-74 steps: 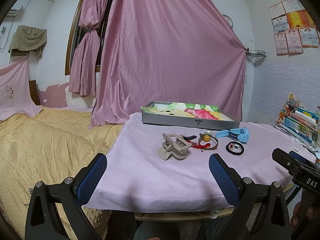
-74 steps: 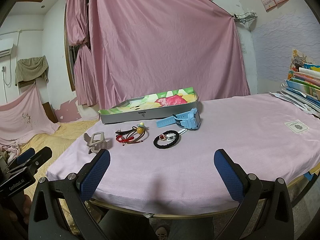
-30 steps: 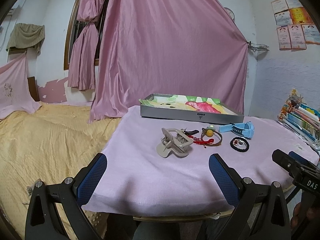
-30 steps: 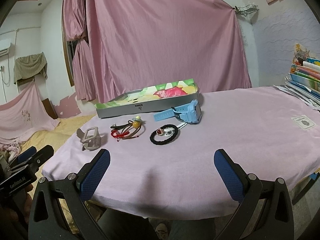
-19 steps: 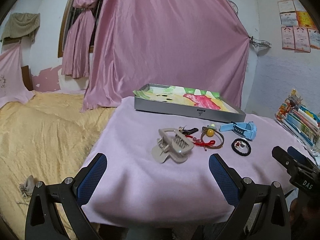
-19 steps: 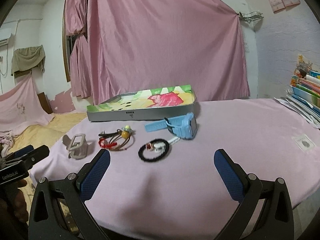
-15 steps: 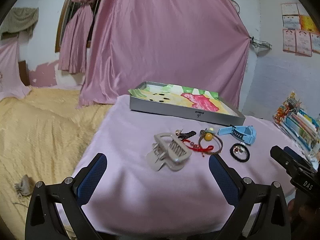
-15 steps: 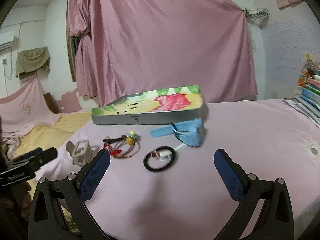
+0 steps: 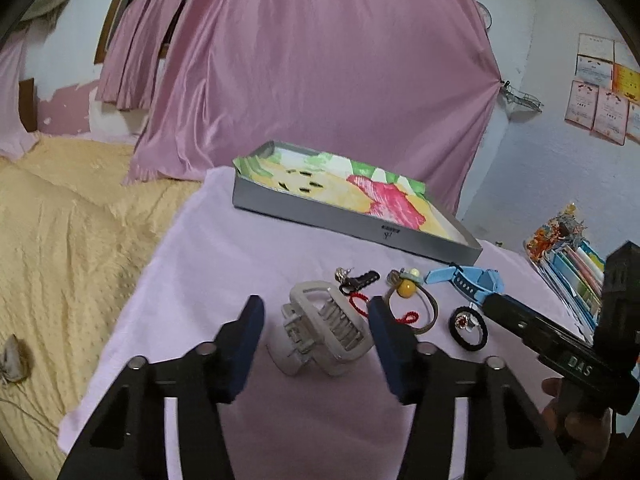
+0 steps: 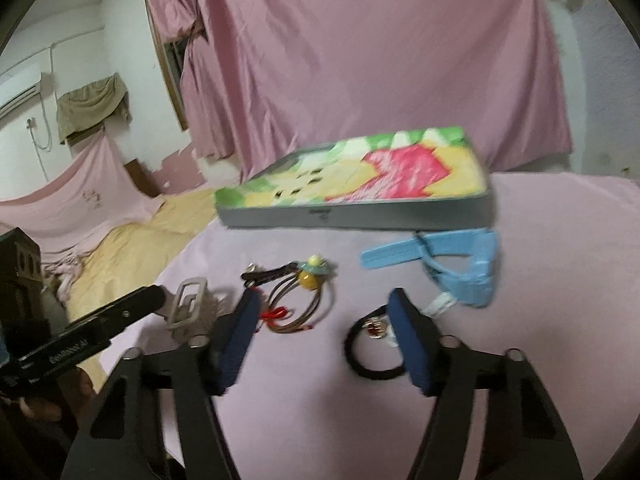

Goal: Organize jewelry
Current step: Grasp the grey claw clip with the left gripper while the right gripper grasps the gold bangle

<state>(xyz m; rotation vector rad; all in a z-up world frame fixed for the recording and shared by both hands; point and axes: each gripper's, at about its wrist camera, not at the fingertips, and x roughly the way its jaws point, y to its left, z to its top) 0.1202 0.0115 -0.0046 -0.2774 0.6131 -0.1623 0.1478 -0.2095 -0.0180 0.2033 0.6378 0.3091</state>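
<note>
- The left tool pointed down at the beige hair claw, with its two blue pads either side of the claw. The jaws were closing but clear of the claw, so nothing was gripped; this placement suits a pinch across the claw's width.
- The right tool hung over the bangles with the yellow bead and the black hair tie. Its jaws were closing on bare cloth with nothing between them; which item it was aimed at cannot be told.
- All the jewelry lay loose on the pink-covered surface, in a row in front of the grey tray, with the blue watch at the right end.
- The tray, lined with colourful paper, held no jewelry, so sorting had probably not begun.
</note>
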